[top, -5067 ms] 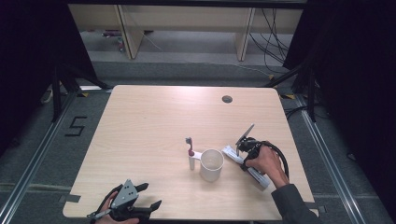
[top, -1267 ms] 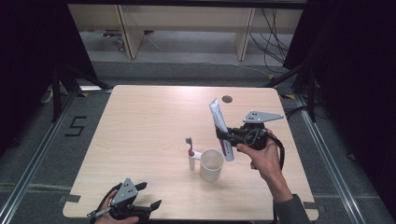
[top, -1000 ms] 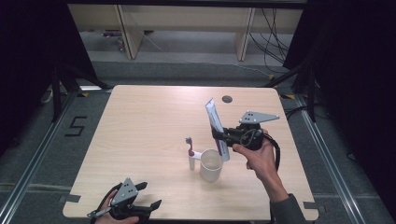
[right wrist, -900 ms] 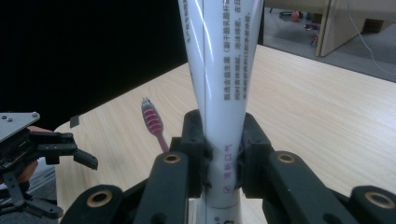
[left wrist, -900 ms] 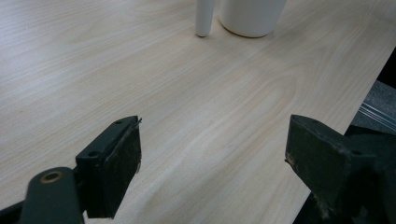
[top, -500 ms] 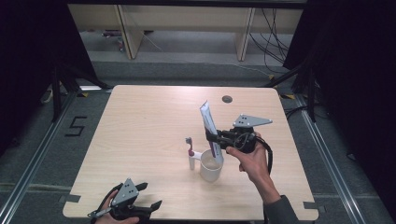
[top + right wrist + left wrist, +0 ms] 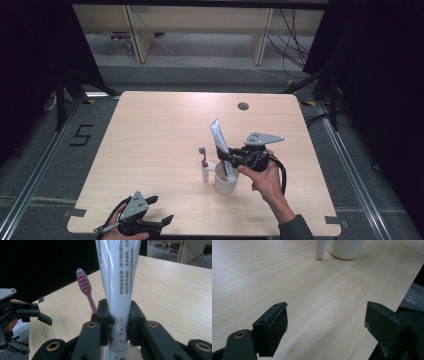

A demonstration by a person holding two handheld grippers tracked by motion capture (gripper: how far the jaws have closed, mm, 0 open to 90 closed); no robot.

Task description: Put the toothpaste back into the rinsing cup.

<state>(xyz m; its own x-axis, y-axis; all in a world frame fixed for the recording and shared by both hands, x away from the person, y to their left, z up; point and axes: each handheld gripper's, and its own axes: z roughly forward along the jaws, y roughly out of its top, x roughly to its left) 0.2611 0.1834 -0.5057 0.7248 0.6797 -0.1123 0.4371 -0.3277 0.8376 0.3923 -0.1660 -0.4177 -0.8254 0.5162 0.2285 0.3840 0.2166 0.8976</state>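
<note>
A white cup [image 7: 226, 183] stands on the wooden table [image 7: 160, 130], right of centre. My right gripper [image 7: 226, 156] is shut on a white toothpaste tube [image 7: 220, 140], held upright with its lower end inside the cup. In the right gripper view the tube [image 7: 117, 285] is pinched between the two black jaws. A pink-headed toothbrush [image 7: 203, 165] stands upright just left of the cup, and its head [image 7: 84, 285] rises behind the jaws. My left gripper [image 7: 150, 226] rests open at the table's front left edge, its fingers [image 7: 273, 327] wide apart over bare wood.
The cup's base [image 7: 345, 248] and the toothbrush handle [image 7: 320, 250] appear at the top of the left gripper view. A dark cable hole [image 7: 243, 106] sits near the table's far edge. Shelving legs [image 7: 135, 30] stand beyond the table.
The right gripper picked the toothpaste tube up off the table, carried it left and lowered it upright into the cup. The left gripper stayed put.
</note>
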